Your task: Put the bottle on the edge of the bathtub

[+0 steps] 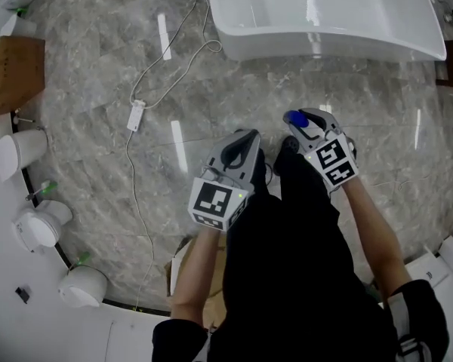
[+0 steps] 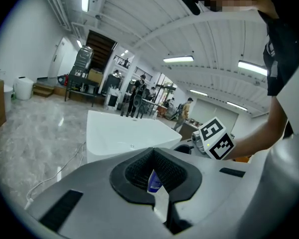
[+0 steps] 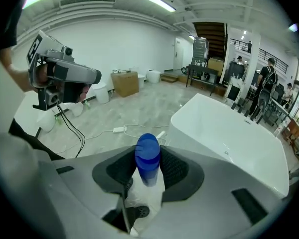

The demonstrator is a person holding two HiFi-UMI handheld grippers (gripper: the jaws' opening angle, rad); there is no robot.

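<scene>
Grey marble floor [image 1: 98, 89], white walls [image 3: 114, 44], ceiling strip lts [image 2: 178, 59]

Forearms extended side by side. Right gripper [image 1: 302, 123] has its jaws clamped on the bottle [image 3: 147, 156]. Left gripper [image 1: 245, 137], at its 9 o'clock, has its jaws nearly together.

Grey marble floor [image 1: 347, 96] lies open up to the glossy white bathtub [image 1: 325, 47]; 1 thin white cable with plug block [image 1: 136, 115] trails across at left.

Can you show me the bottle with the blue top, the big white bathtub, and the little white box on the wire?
bottle [image 3: 147, 158], right gripper view, on its blue cap.
bathtub [image 1: 362, 49], head view, on its near outer side.
white box [image 1: 136, 115], head view, on the middle of the box.
</scene>
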